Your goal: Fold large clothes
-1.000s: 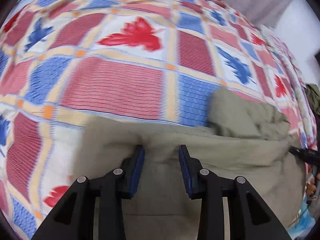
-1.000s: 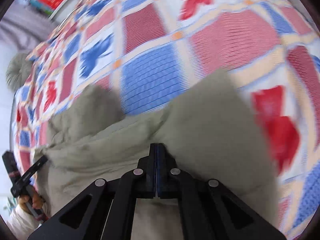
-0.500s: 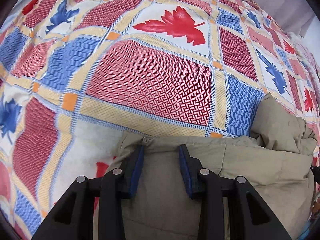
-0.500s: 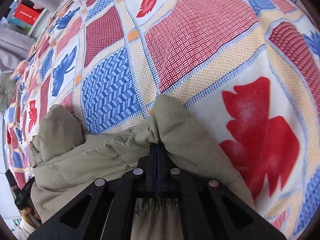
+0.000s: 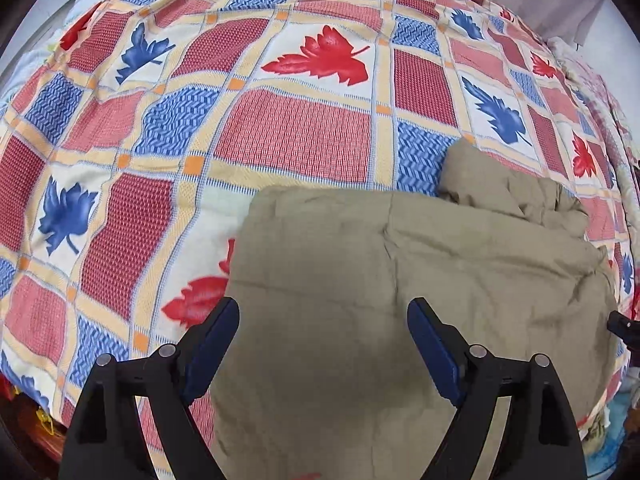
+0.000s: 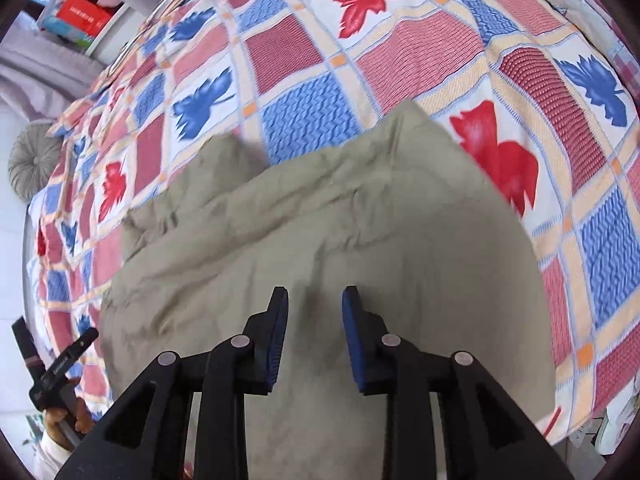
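Olive-green garment: one padded jacket lies folded on the bed, its near edge under both wrist cameras; one bunched, sleeve-like lump rises at its far right corner in the left wrist view.
Garment in right wrist view: same single jacket, one pointed corner reaching up toward a red leaf print, the bunched lump at its far left.
Bedspread: one checked cover in red, blue, cream and orange squares, printed with red and blue leaves, spreads out on every side of the jacket.
Left gripper: one, two blue-padded fingers, hanging above the jacket's near left part; jaws are opening and stand wide, with only the cloth below seen in the gap; pads press on nothing.
Right gripper: one, two blue-padded fingers, above the jacket's near middle in its own view; jaws are opening, a narrow gap showing, cloth seen beneath but not pinched.
Other tool seen: in the right wrist view the black frame of the left gripper and the hand holding it show beside the jacket's near left edge.
Cushions: one round grey pleated cushion sits beyond the jacket, at the bedspread's far left edge.
Boxes: one red box on a shelf, well beyond the jacket, upper left of the right wrist view.
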